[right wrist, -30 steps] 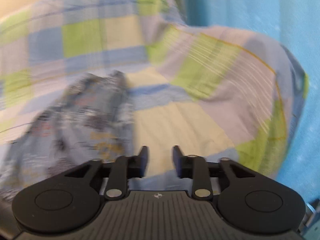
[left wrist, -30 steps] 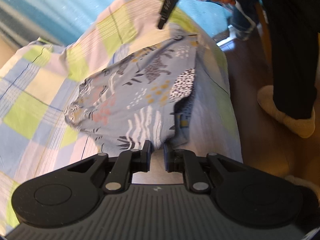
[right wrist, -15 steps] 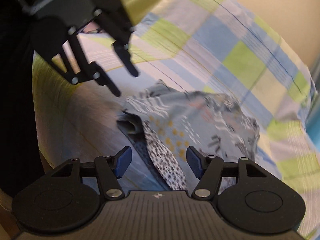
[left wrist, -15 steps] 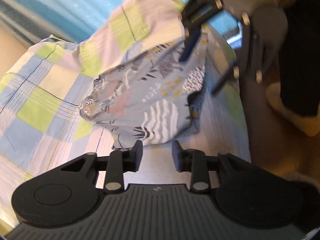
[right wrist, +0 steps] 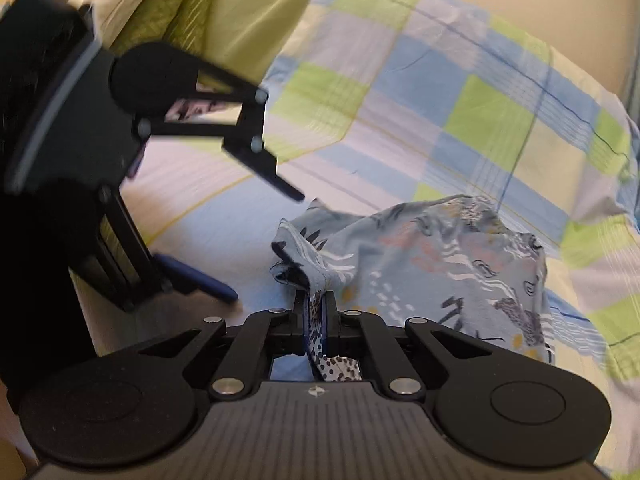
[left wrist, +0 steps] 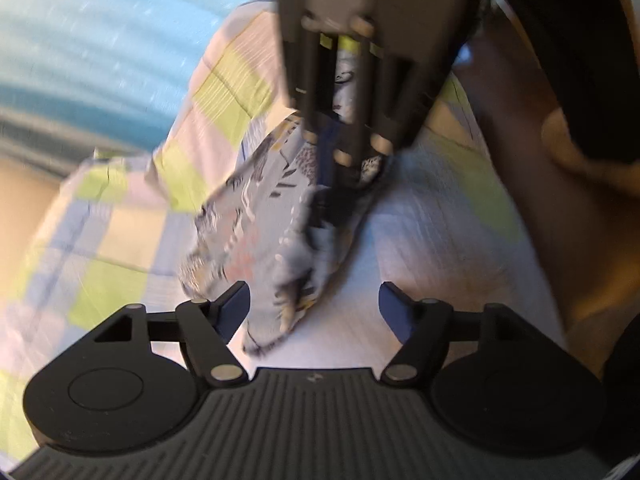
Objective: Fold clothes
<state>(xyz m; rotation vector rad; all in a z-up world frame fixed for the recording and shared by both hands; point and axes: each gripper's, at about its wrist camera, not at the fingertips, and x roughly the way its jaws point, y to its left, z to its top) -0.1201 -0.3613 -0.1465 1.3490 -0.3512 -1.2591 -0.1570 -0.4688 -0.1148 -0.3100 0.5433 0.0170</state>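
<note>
A light blue garment point(right wrist: 440, 264) printed with animals and stripes lies crumpled on the checked bed sheet point(right wrist: 460, 80). My right gripper point(right wrist: 316, 308) is shut on a bunched edge of it, and a spotted fold of cloth hangs down between the jaws. In the left wrist view the same garment point(left wrist: 248, 220) trails toward the camera, with my right gripper point(left wrist: 334, 196) pinching it from above. My left gripper point(left wrist: 315, 304) is wide open, and the near tip of the garment lies between its fingers, untouched. It also appears open at the left in the right wrist view as the left gripper point(right wrist: 256, 240).
A green pillow point(right wrist: 224, 12) leans at the head of the bed. A blue wall point(left wrist: 100, 40) runs behind the bed. Wooden floor point(left wrist: 572, 272) and a person's dark-clothed leg point(left wrist: 580, 40) are to the right of the mattress edge.
My right gripper swung over to the garment's edge and shut on it, lifting the cloth. My left gripper opened wider and the garment's tip now lies between its fingers.
</note>
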